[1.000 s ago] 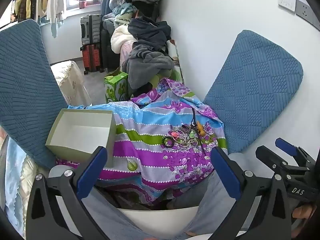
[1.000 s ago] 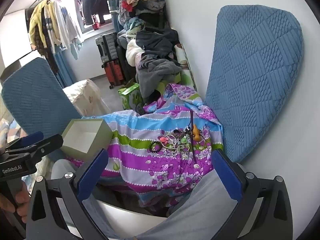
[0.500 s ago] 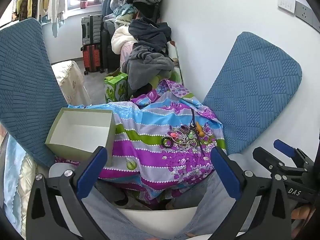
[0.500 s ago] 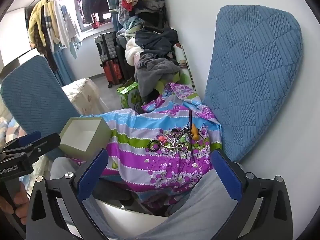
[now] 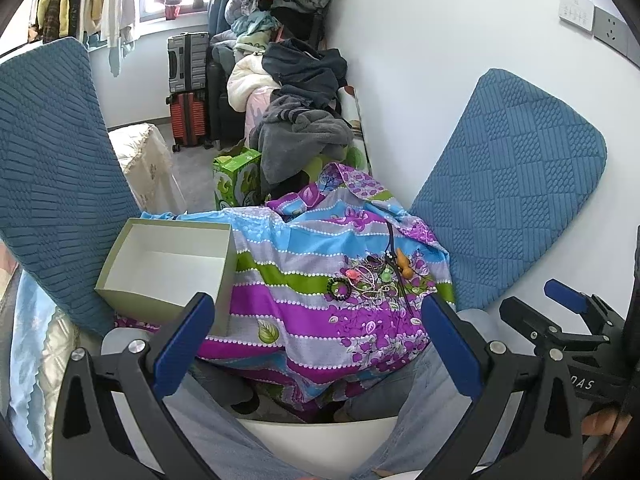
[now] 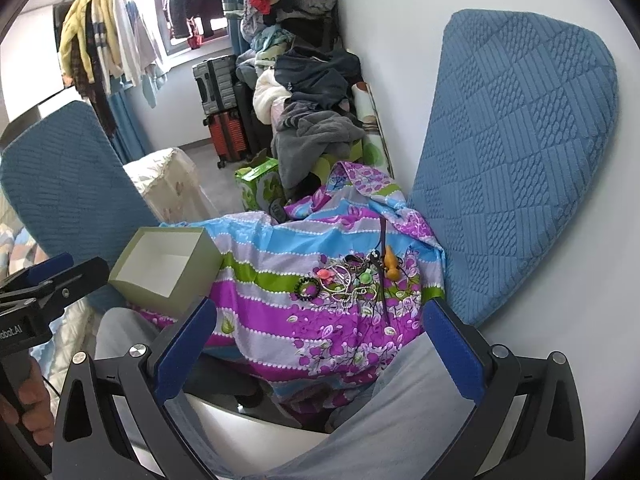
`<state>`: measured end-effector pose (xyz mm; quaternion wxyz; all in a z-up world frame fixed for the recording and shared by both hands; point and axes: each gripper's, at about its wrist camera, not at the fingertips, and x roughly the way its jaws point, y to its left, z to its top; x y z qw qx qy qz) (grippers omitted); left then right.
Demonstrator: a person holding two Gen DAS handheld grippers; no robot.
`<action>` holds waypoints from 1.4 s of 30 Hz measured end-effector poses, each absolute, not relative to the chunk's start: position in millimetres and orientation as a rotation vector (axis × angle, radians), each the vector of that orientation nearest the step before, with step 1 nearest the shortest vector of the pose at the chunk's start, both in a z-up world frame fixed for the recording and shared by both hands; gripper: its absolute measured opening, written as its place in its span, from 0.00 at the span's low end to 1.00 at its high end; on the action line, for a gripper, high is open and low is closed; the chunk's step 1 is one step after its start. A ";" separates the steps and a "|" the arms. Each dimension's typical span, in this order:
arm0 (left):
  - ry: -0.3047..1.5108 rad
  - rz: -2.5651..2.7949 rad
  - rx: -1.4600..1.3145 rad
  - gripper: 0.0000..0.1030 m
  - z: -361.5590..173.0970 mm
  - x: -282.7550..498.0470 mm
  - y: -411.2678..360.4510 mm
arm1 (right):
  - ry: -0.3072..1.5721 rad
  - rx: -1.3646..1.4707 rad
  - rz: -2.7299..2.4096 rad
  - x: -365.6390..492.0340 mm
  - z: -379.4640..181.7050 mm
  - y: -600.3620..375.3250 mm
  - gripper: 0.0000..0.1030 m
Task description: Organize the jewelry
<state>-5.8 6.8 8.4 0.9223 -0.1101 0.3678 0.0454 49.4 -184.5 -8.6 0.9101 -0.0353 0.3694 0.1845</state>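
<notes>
A tangle of jewelry (image 5: 370,280) lies on a purple, blue and green striped cloth (image 5: 304,320): a black ring-shaped band (image 5: 338,289), pink and green beads, silver chains and an orange pendant (image 5: 403,267) on a dark cord. It also shows in the right wrist view (image 6: 348,278). An empty olive box with a white inside (image 5: 168,268) sits on the cloth's left; it shows in the right wrist view (image 6: 166,270) too. My left gripper (image 5: 316,344) is open and empty, short of the cloth. My right gripper (image 6: 316,348) is open and empty as well.
Blue cushions stand at the left (image 5: 52,184) and against the white wall at the right (image 5: 512,200). Piled clothes (image 5: 300,120), suitcases (image 5: 186,96) and a green carton (image 5: 236,178) lie beyond. My legs in jeans (image 5: 224,432) are below the cloth.
Both views have shifted slightly, as the grippers drift a little. The jewelry and box have not moved, and both grippers stay open.
</notes>
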 end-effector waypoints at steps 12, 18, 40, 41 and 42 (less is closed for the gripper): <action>0.747 0.093 -0.219 0.99 11.3 -6.1 7.8 | 0.763 -0.078 0.384 51.3 -8.1 -183.6 1.00; 0.745 0.097 -0.215 0.99 12.9 -6.1 6.0 | 0.759 -0.078 0.382 50.5 -7.5 -186.6 1.00; 0.759 0.084 -0.206 0.99 6.8 -5.3 -2.8 | 0.764 -0.076 0.371 46.8 -8.7 -190.0 1.00; 0.760 0.083 -0.207 0.99 6.4 -5.2 -3.0 | 0.764 -0.077 0.372 46.7 -8.9 -189.9 1.00; 0.762 0.083 -0.207 0.99 6.0 -4.8 -3.6 | 0.764 -0.076 0.371 46.5 -9.5 -190.2 1.00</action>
